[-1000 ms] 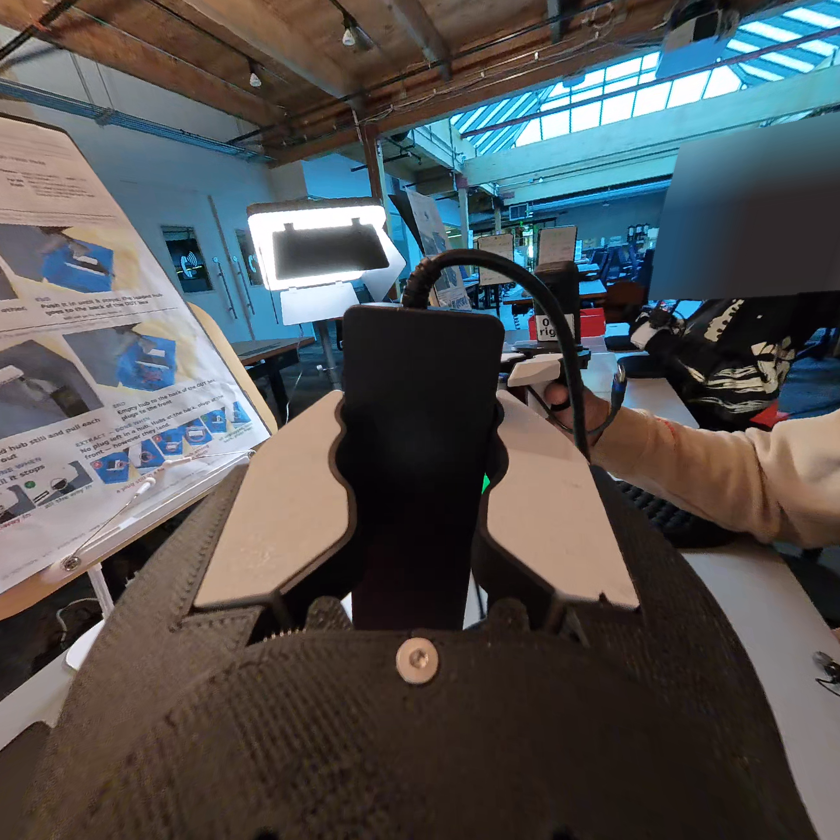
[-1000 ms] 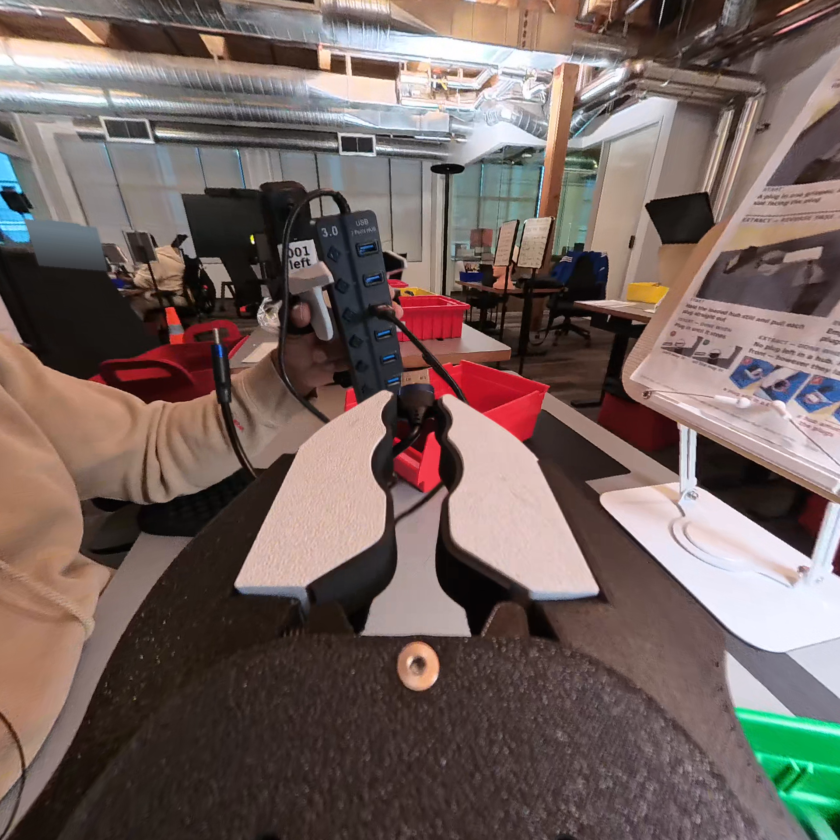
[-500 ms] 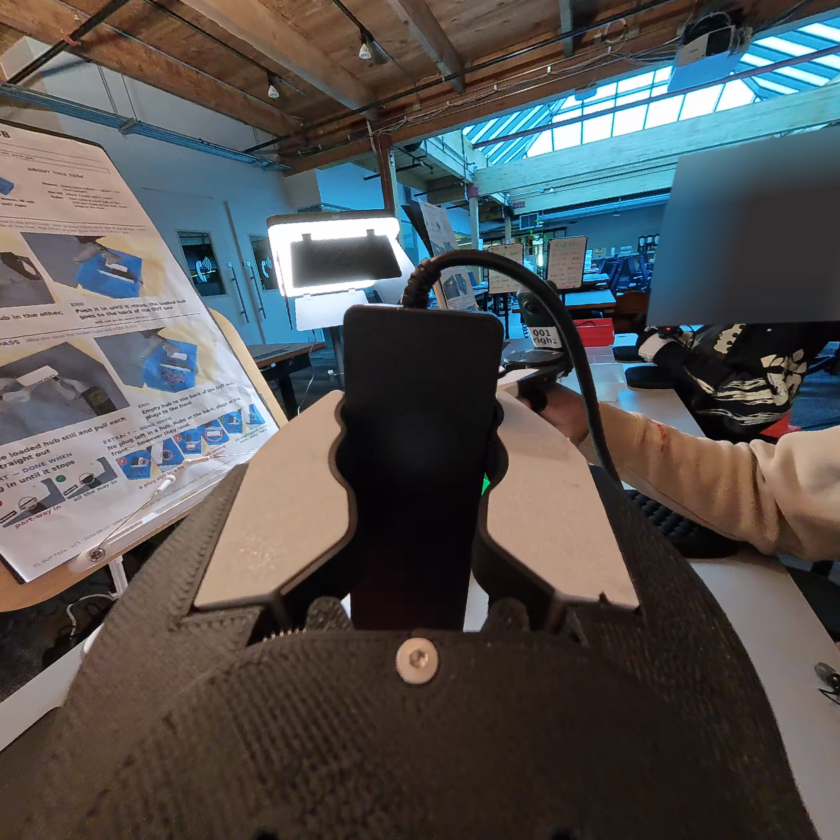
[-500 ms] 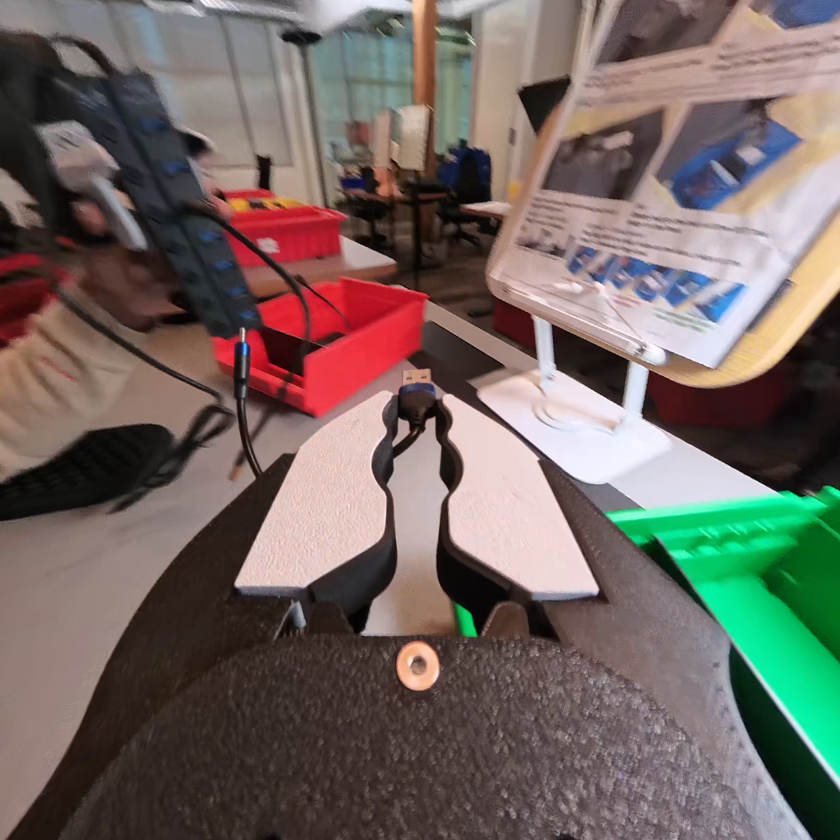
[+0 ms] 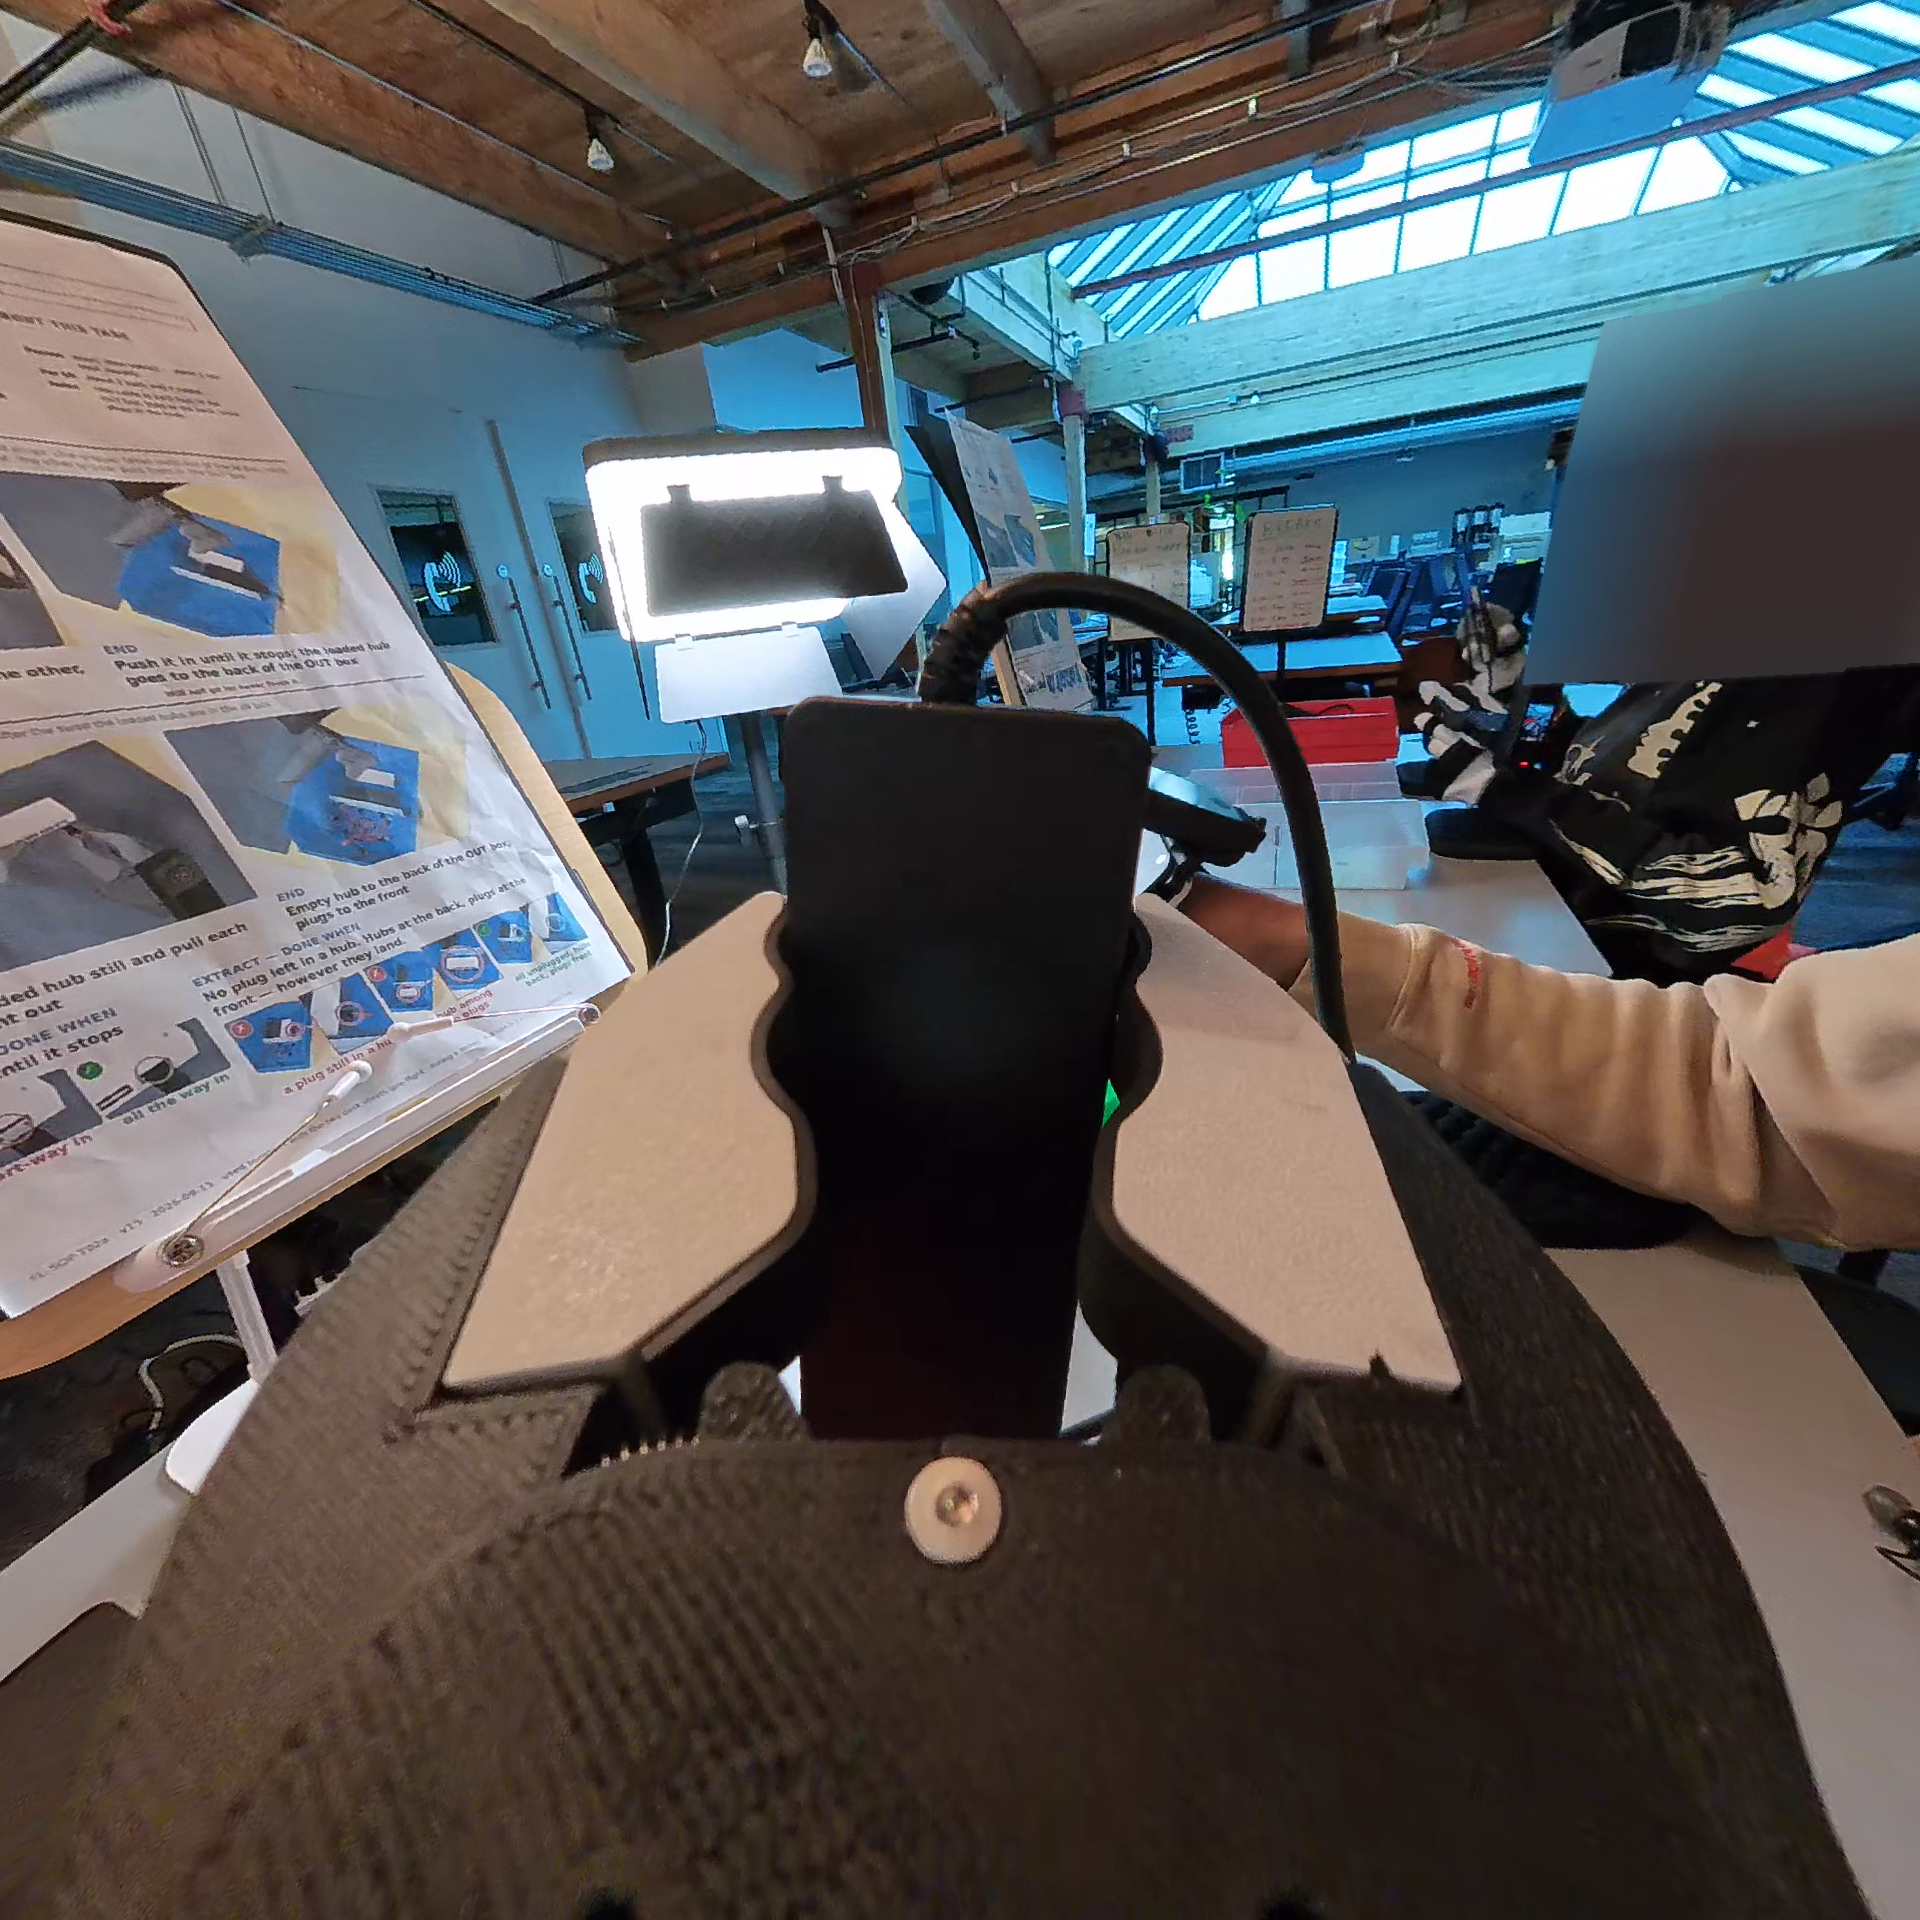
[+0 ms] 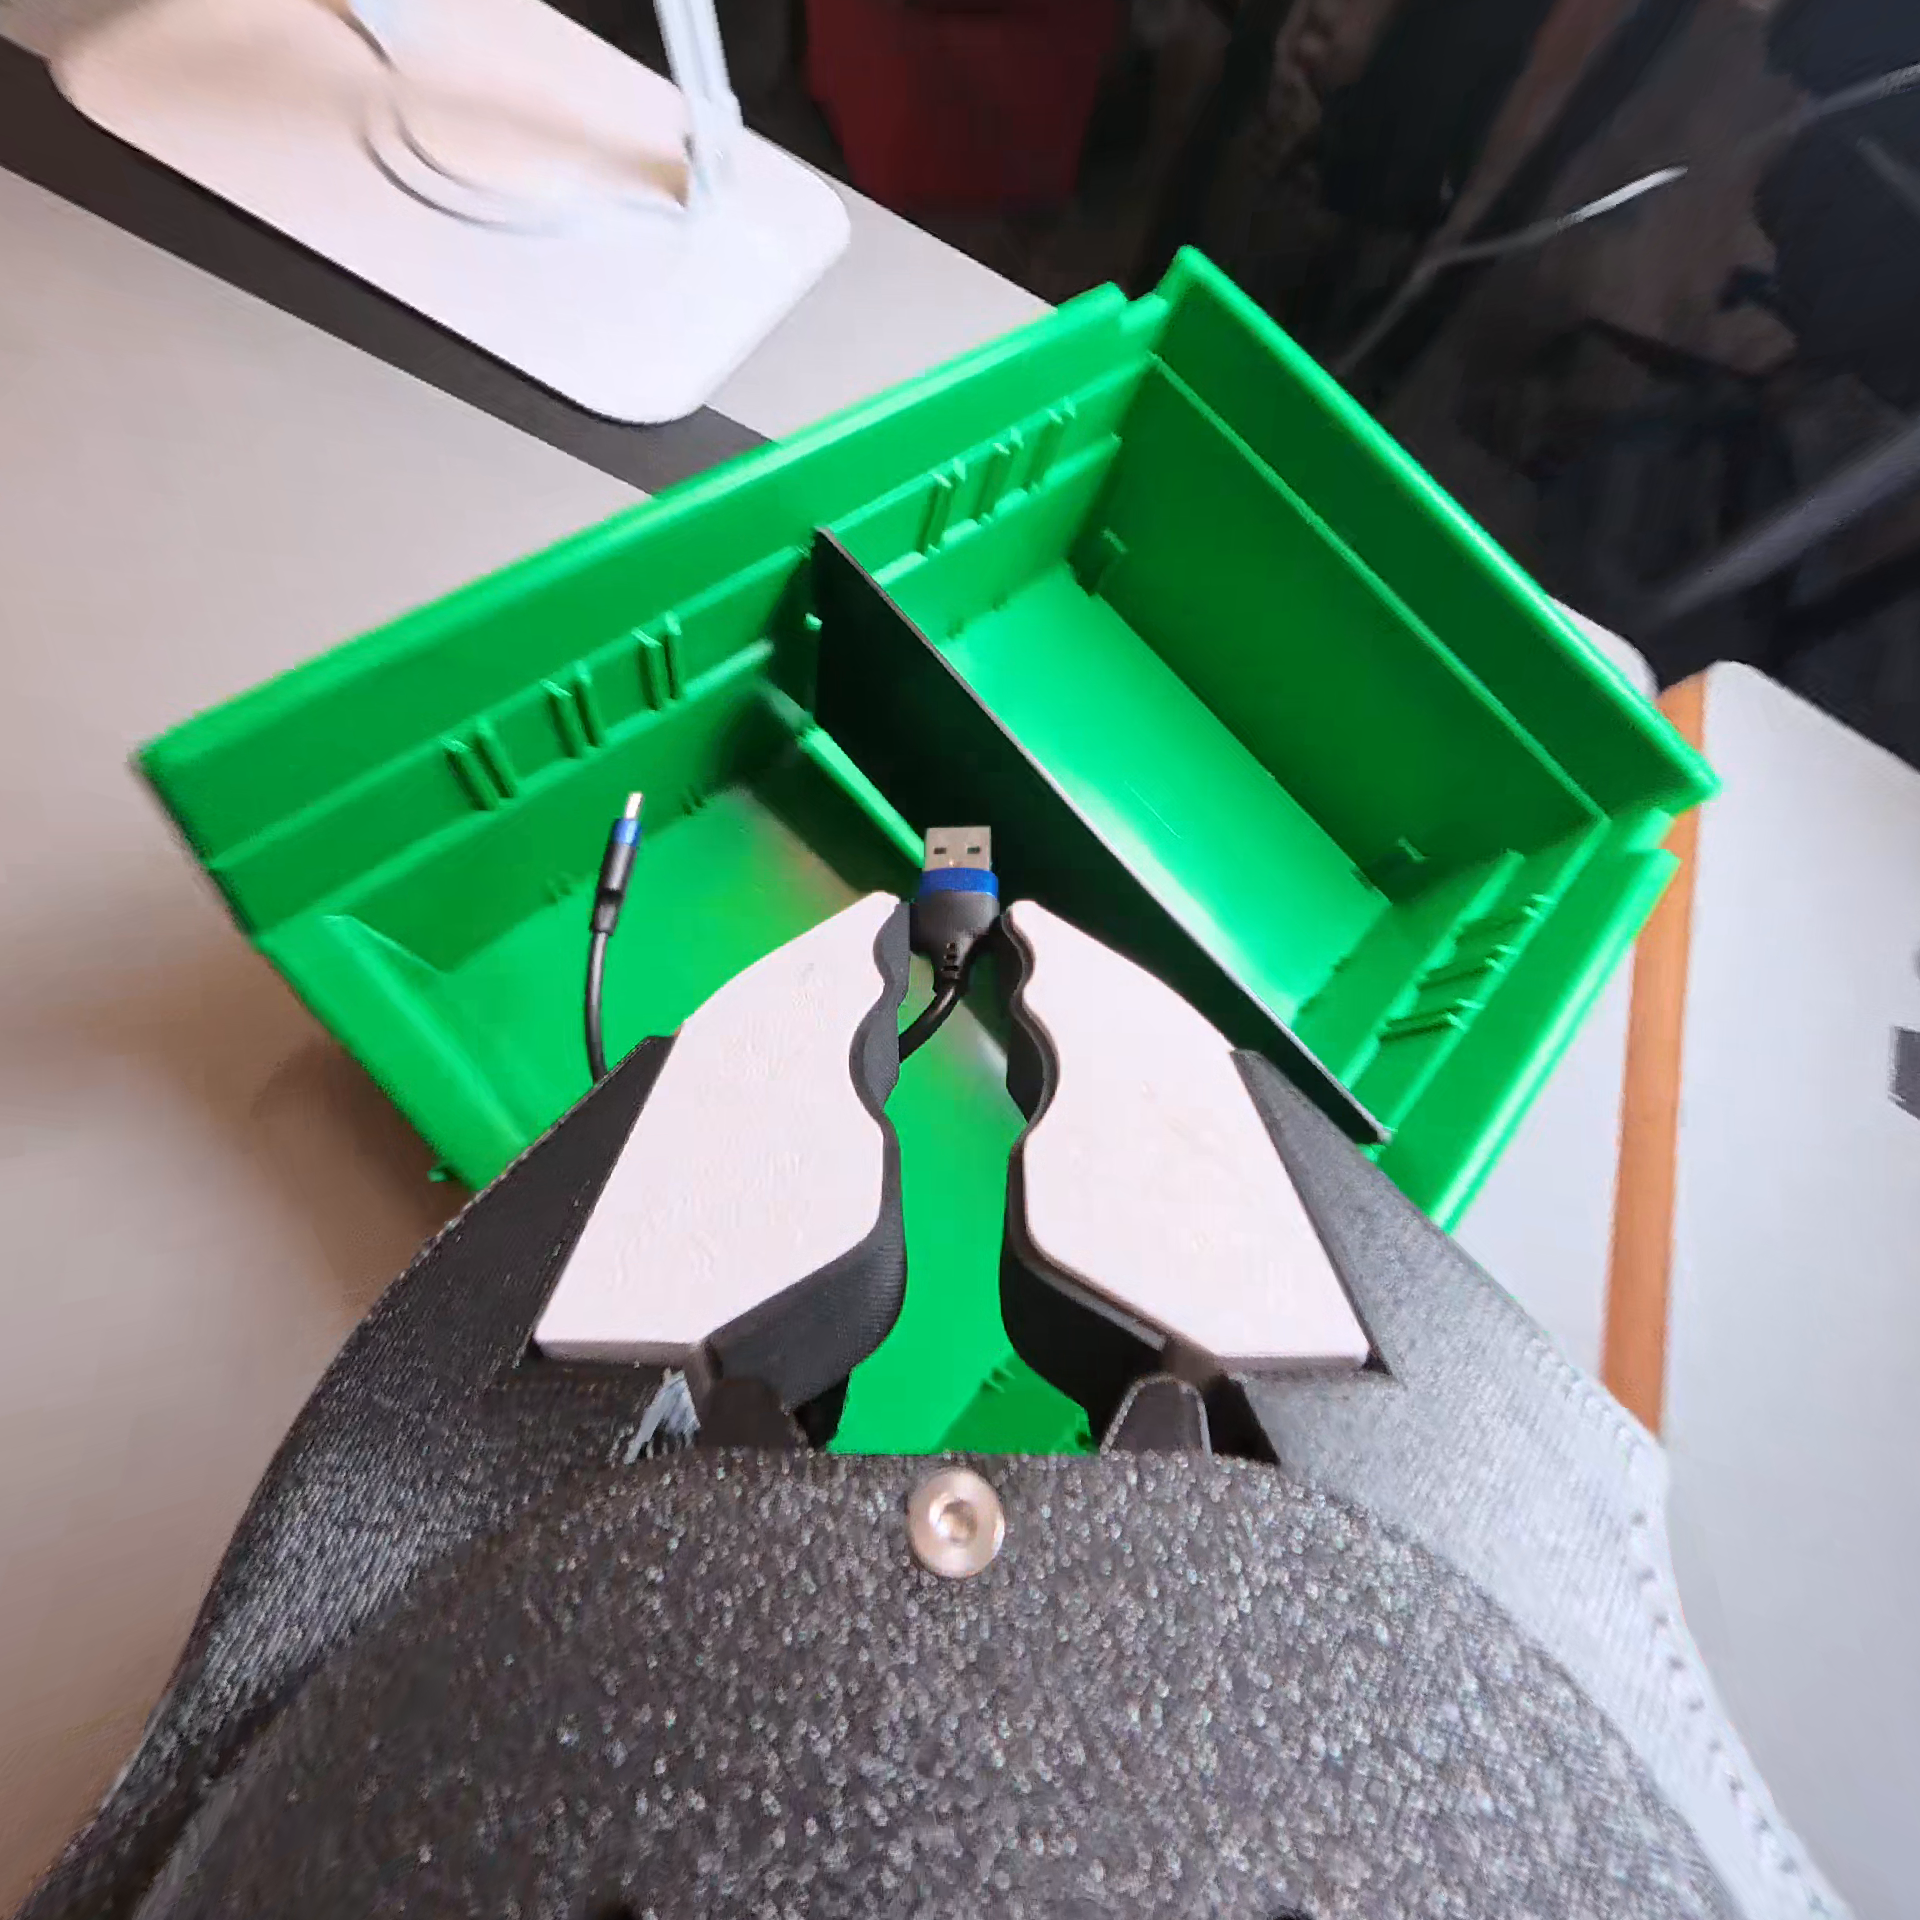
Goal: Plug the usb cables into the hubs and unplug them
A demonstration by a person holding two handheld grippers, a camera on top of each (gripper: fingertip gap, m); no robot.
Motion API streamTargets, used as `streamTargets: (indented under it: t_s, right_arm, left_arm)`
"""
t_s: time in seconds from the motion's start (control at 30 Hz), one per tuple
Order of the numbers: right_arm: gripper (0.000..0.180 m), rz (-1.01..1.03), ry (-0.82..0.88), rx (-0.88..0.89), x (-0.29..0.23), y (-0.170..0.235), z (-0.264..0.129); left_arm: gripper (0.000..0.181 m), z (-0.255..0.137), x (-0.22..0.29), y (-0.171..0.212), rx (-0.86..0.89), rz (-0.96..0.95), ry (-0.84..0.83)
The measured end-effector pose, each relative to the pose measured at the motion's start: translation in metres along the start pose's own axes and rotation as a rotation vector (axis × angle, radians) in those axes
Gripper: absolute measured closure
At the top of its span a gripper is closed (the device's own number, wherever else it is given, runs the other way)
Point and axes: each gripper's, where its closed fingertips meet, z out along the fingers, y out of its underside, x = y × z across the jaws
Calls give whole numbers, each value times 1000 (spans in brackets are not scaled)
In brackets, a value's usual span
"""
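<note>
The black hub [image 5: 951, 997] stands upright between the fingers of the left gripper [image 5: 951, 935], its plain back toward the camera and its top edge rising above the fingertips. A thick black cord [image 5: 1262, 727] leaves its top right corner and arcs down to the right. The jaws are clamped on the hub's two long sides, spread only as wide as its body.

In the right wrist view, the USB plug [image 6: 956, 883], metal-tipped with a blue collar, pokes out past the tips of the right gripper [image 6: 951, 920]. The jaws are nearly closed and pinch the plug's black body; its thin cable [image 6: 930, 1013] drops back between the fingers. The plug hangs over the near compartment of a green bin [image 6: 1340, 447], which a black divider [image 6: 935, 727] splits in two. A second cable end [image 6: 621, 842], also blue-collared, shows in that near compartment; whether it lies on the floor or hangs above it is hard to tell.

The bin sits on a pale grey table [image 6: 208, 499], near the white base of a stand [image 6: 582, 239]. In the left wrist view an instruction sheet [image 5: 208, 790] leans on that stand, a lit light panel [image 5: 748, 551] glows behind, and a cream sleeve [image 5: 1621, 1070] reaches in from the right under wooden ceiling beams.
</note>
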Motion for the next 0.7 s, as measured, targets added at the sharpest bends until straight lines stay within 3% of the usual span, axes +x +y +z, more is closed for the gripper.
streamTargets:
  t_s: [0.1, 0.23, 0.3, 0.47, 0.57, 0.7]
  right_arm:
    - [149, -30, 133, -5, 20, 2, 0]
    - [135, -24, 96, 150, 16, -26, -17]
    - [136, -32, -16, 310, -6, -53, -34]
    - [138, 11, -491, 630, -91, -107, -99]
    - [136, -3, -714, 710, -137, -120, -132]
    - [135, -89, -843, 731, -184, -121, -153]
  left_arm:
    - [123, 0, 0, 1, -1, -5, 3]
    - [123, 2, 2, 3, -6, -12, 13]
    - [122, 3, 4, 4, -7, -18, 22]
    - [122, 11, 11, 11, -12, -42, 54]
    - [123, 19, 20, 17, -12, -60, 82]
    - [123, 36, 33, 33, -24, -71, 98]
